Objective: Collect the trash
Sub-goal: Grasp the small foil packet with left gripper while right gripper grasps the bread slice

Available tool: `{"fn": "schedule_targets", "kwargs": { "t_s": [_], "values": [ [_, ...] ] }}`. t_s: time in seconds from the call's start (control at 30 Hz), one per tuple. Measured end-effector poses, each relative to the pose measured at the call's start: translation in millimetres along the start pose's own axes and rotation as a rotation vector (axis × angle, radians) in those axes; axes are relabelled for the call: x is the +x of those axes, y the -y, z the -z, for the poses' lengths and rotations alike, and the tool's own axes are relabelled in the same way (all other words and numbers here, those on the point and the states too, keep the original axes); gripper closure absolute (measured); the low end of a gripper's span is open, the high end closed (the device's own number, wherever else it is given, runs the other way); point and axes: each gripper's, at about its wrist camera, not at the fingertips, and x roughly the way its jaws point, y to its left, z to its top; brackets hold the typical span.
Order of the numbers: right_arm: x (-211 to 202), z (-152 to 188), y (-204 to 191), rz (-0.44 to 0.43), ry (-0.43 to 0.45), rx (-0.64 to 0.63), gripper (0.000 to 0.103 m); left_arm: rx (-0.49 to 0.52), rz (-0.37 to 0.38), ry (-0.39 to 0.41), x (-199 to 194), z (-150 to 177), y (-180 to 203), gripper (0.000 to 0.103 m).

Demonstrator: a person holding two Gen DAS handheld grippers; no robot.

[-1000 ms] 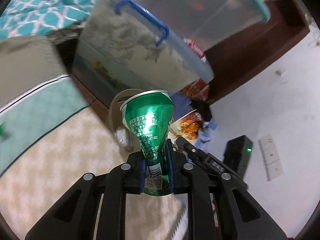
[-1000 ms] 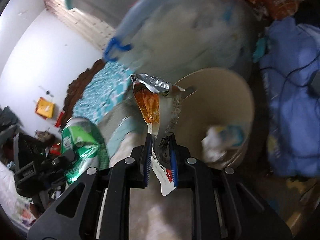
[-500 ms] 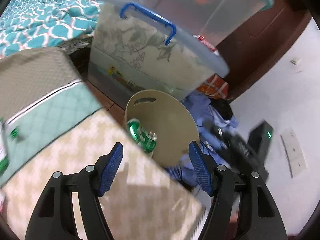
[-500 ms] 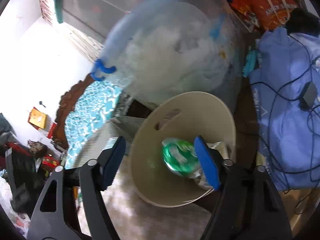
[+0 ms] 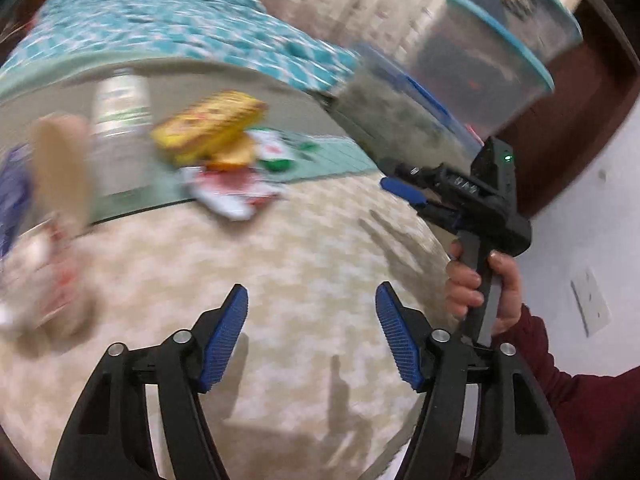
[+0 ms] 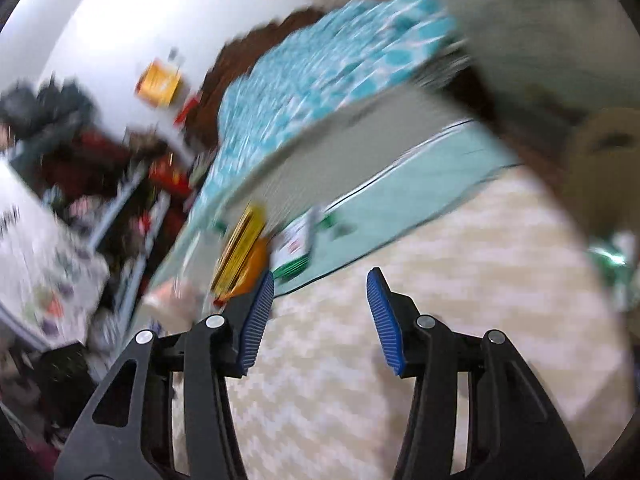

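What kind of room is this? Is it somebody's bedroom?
Probably a bedroom, and a messy one. There is a teal patterned blanket over what looks like a bed, stacked clear storage bins by a dark wooden wall, and snack wrappers lying on a padded cream mat.

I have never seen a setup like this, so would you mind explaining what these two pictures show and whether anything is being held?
Each picture comes from a fisheye camera mounted on a handheld two-finger gripper, looking along its fingers. A person carries one in each hand.

The left gripper is open and empty. Its camera also catches the right gripper and the hand gripping its handle.

The right gripper is also open and empty.

Both are blurred from motion. On the bed lie a yellow packet and a red and white wrapper.
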Motion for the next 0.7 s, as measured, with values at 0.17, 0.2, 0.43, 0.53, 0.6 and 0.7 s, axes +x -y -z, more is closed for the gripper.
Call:
{"fn": "schedule_targets", "kwargs": {
  "t_s": [0.17, 0.2, 0.43, 0.53, 0.6, 0.7],
  "values": [
    [70, -6, -55, 0.021, -0.097, -0.094, 0.063, -0.098, 0.026, 0.069, -25, 6, -33, 0.044],
    [78, -7, -60, 0.034, -0.102, -0.101, 0.063, -0.109, 0.037, 0.071, -25, 7, -37, 0.044],
    [112, -4, -61, 0.063, -0.215, -0.069, 0.085, -0.134, 0.077, 0.062, -15, 3, -44, 0.044],
    [87, 26, -56, 0.011, -0.224, -0.051, 0.086, -0.135, 0.088, 0.065, -12, 1, -45, 0.044],
    [67, 49, -52, -0.019, -0.22, -0.034, 0.086, -0.154, 0.094, 0.054, -7, 2, -49, 0.044],
    [45, 75, -48, -0.043, -0.201, -0.011, 0.087, -0.188, 0.108, 0.025, 5, 4, -54, 0.044]
  ]
}}
